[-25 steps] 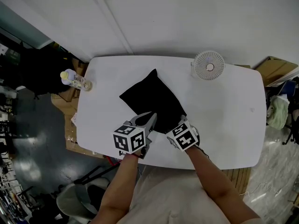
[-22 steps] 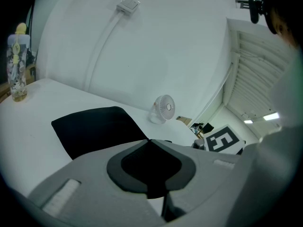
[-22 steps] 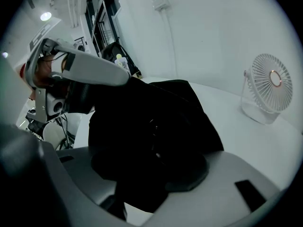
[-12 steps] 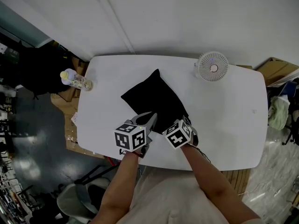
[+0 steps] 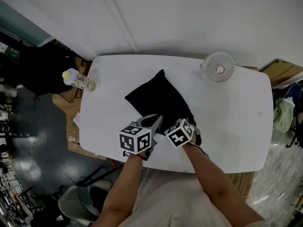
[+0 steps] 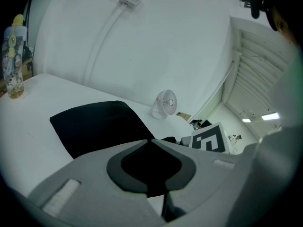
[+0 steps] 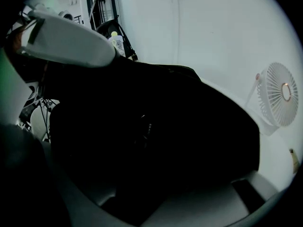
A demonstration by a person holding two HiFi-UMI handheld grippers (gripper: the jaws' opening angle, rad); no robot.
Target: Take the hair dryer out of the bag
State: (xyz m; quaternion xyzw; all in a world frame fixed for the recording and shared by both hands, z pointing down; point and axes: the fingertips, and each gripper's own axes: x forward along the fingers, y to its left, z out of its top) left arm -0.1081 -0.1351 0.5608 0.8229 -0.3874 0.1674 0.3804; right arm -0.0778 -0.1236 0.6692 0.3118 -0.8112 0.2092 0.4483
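Observation:
A black fabric bag (image 5: 158, 98) lies flat on the white table (image 5: 232, 122), with its mouth toward me. My left gripper (image 5: 155, 122) is shut on the near edge of the bag (image 6: 94, 126), the tips (image 6: 150, 141) pinching black fabric. My right gripper (image 5: 183, 122) points steeply down at the bag mouth, just to the right. In its own view the jaws (image 7: 156, 126) stand apart around the dark opening and have just been closing. Only black fabric shows between them. A faint glint (image 7: 144, 126) sits deep inside. No hair dryer is plainly visible.
A small white desk fan (image 5: 218, 67) stands at the table's far right. A clear bottle with a yellow cap (image 5: 78, 81) stands at the far left corner. The near table edge runs just under both grippers. Cardboard boxes and clutter lie on the floor around the table.
My right gripper has shifted left and lower, closer to the left gripper and into the bag mouth. The left gripper and the bag have stayed put.

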